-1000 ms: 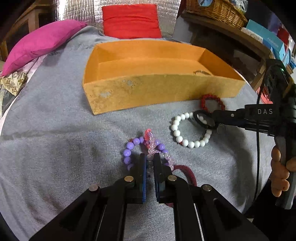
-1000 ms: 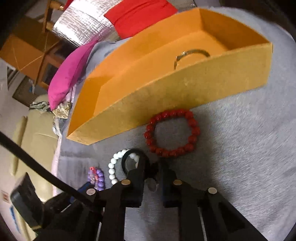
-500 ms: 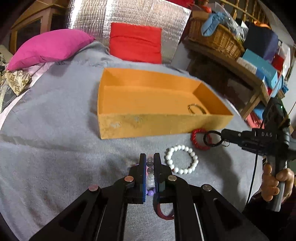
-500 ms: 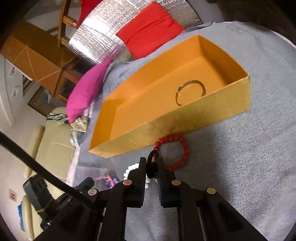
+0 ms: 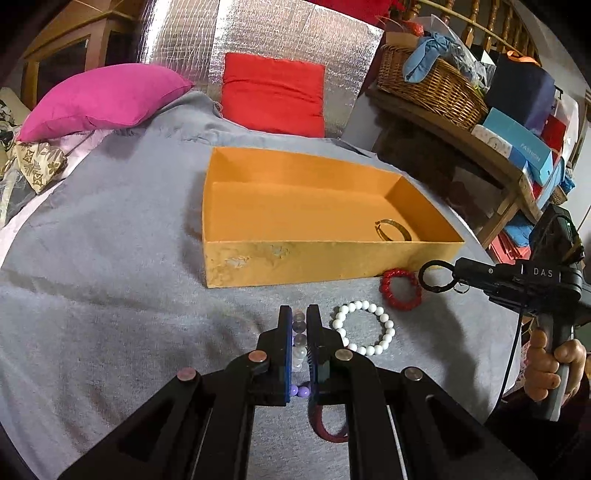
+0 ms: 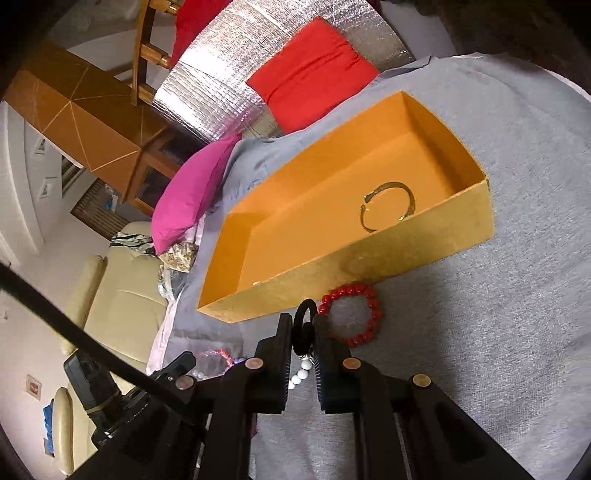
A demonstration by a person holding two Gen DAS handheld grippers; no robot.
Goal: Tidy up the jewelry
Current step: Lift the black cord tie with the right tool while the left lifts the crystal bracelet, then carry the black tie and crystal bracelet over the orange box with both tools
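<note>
An open orange box (image 5: 295,258) (image 6: 424,243) lies on the grey cloth with a gold bangle (image 5: 393,230) (image 6: 388,205) inside. My left gripper (image 5: 299,314) is shut on a bracelet of purple and clear beads (image 5: 298,347), lifted off the cloth in front of the box. My right gripper (image 6: 303,319) is shut on a black ring bracelet (image 6: 303,317) (image 5: 437,276), held in the air near the box's right front corner. On the cloth lie a white bead bracelet (image 5: 364,328) and a red bead bracelet (image 5: 400,288) (image 6: 354,317). A dark red band (image 5: 330,424) shows beneath my left gripper.
A pink cushion (image 5: 99,98) and a red cushion (image 5: 273,99) rest at the far side against a silver foil panel (image 5: 258,33). A wooden shelf with a wicker basket (image 5: 428,85) and boxes stands to the right. A hand (image 5: 550,365) grips the right tool's handle.
Both grippers rose off the cloth with their bracelets. The purple-and-clear bead bracelet left the cloth in my left gripper; the black ring lifted away from the white bracelet toward the box corner.
</note>
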